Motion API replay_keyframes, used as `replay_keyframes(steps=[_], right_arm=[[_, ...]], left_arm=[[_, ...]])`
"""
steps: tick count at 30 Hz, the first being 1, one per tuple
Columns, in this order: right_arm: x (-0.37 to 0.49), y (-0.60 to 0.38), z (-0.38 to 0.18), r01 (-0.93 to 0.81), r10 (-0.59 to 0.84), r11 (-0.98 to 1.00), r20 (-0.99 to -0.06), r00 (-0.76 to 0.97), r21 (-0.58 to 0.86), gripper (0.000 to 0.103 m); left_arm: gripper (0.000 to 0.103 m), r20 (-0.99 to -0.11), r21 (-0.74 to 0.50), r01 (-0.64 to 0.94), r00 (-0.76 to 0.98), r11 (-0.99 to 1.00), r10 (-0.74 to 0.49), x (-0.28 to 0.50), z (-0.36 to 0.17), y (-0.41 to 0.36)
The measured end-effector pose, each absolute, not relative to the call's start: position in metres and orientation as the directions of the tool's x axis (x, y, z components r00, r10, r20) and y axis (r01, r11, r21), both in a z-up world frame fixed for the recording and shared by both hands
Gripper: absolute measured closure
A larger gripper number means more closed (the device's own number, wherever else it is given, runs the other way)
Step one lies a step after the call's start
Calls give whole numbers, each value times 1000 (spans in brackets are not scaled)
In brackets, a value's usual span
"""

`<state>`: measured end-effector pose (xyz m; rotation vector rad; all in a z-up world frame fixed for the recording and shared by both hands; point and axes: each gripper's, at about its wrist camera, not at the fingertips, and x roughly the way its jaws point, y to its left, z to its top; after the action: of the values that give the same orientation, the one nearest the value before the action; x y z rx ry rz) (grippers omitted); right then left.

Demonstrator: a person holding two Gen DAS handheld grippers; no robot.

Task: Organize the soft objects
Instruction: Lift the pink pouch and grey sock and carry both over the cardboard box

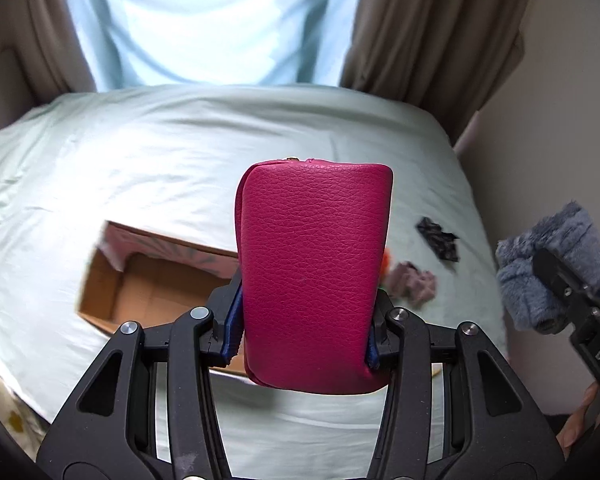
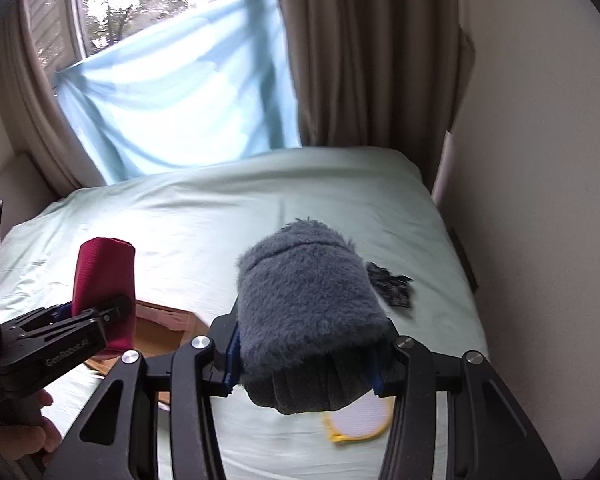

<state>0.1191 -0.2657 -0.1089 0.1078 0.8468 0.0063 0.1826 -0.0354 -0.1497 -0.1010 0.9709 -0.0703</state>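
Note:
My left gripper (image 1: 302, 330) is shut on a magenta leather pouch (image 1: 314, 272) and holds it upright above the bed; the pouch also shows in the right wrist view (image 2: 106, 292). My right gripper (image 2: 304, 364) is shut on a fuzzy grey-blue sock bundle (image 2: 308, 308), also held above the bed; the bundle shows at the right of the left wrist view (image 1: 548, 268). An open cardboard box (image 1: 148, 284) lies on the bed below the pouch, partly hidden by it, and shows in the right wrist view (image 2: 160, 332).
The bed has a pale green sheet (image 1: 180, 160). On it lie a black patterned cloth (image 1: 438, 238), a mauve fabric piece (image 1: 414, 280), and a round white pad with a yellow rim (image 2: 358, 420). Curtains (image 2: 360, 60) and a wall (image 2: 540, 200) bound the bed at the far and right sides.

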Motion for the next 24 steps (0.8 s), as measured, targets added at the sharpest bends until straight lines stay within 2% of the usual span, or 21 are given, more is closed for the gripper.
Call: replay_keyframes(steps=[5,10,17,24], right_arm=[[123,-200,-91,14,69,994,-744,664,105,59],[139,-136,-97,0,87,994,-763,641,113,59],[172,-64,-135,22,97,991,-814,572,133,59],[198,-21,-198,54,114,987,-891,439,153,59]], left_arm=[[61,-826,-99,-6,558,995,-78,179,-139,35],[61,-845,-75,2,531,997,-65,190,-152,101],[61,-883,-56,35,465,998,-66,217,-202,168],[61,-936,-39,93,344,995,-69,252,-275,191]])
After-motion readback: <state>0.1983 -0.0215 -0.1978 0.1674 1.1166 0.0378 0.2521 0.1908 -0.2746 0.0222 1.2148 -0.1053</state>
